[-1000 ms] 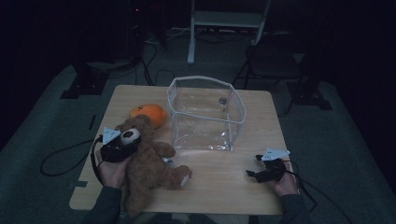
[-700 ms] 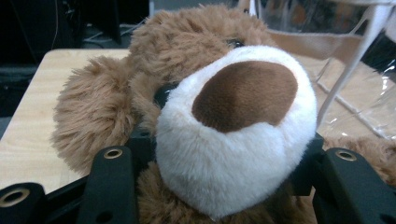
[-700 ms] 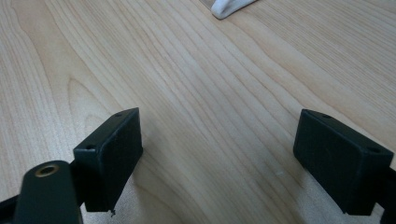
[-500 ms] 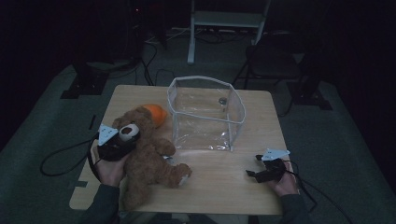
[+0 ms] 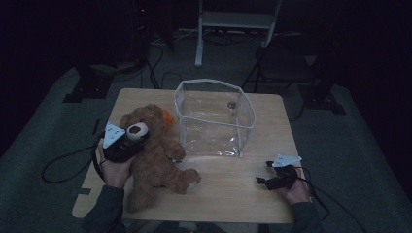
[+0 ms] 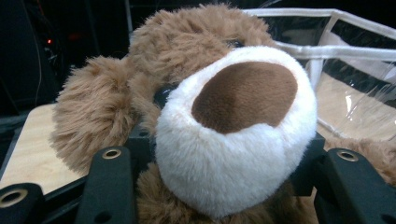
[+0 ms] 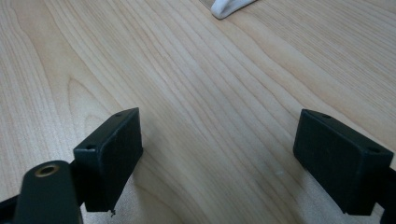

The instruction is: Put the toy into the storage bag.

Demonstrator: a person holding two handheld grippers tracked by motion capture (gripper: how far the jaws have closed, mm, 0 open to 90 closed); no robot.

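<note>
Brown plush at the left of the wooden table (image 5: pixel 228 194): a teddy bear (image 5: pixel 158 155) lying on its back, head toward the far side, feet toward the near edge. Clamped at the head by the left gripper (image 5: pixel 127 141), black jaws pressed against both sides of the white muzzle (image 6: pixel 238 140) in the left gripper view. Something orange (image 5: pixel 168 116) just behind the head, too hidden to identify. Just right of the bear, at mid-table, a clear plastic bin (image 5: pixel 216 116) with white-edged rim, upright, a small dark round thing (image 5: pixel 231 104) on its far wall. Further right, near the front corner, the right gripper (image 5: pixel 265 173), jaws spread wide over bare wood, holding nothing, well apart from bear and bin.
</note>
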